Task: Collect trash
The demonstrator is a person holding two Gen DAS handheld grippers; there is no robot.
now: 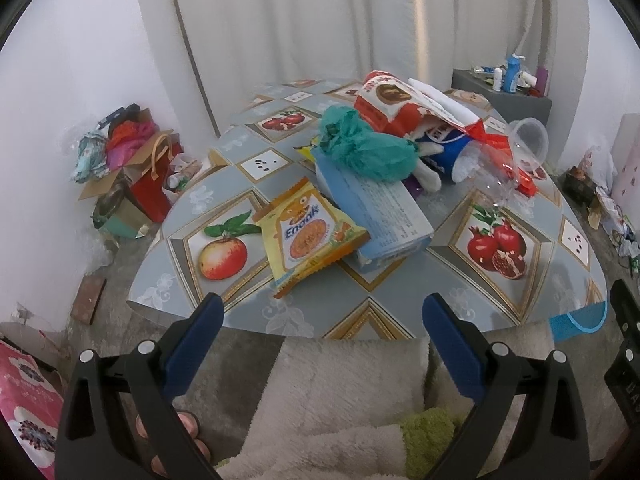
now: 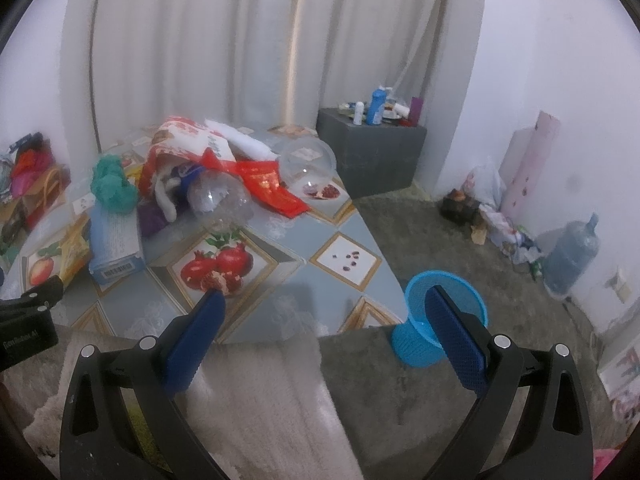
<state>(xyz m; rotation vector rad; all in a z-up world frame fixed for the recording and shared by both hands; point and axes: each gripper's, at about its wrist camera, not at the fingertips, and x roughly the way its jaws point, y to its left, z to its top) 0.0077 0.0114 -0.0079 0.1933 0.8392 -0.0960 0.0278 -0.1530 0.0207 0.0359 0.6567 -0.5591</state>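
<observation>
Trash lies piled on a low table with a fruit-print cloth (image 1: pixel 400 300). A yellow Enaak snack packet (image 1: pixel 310 232) and a light blue carton (image 1: pixel 384 212) lie nearest. Behind them are a teal mesh bag (image 1: pixel 360 144), a red and white paper bag (image 1: pixel 400 104), a blue can (image 1: pixel 448 152) and a clear plastic cup (image 1: pixel 528 140). My left gripper (image 1: pixel 322 312) is open and empty at the table's near edge. My right gripper (image 2: pixel 324 308) is open and empty over the near right corner. A blue mesh bin (image 2: pixel 440 320) stands on the floor beside that corner.
A grey box (image 2: pixel 372 152) with bottles on top stands behind the table. Bags and boxes (image 1: pixel 132 168) are heaped on the floor at the left. A water jug (image 2: pixel 572 256) and clutter line the right wall. A fluffy rug (image 2: pixel 272 400) lies below the grippers.
</observation>
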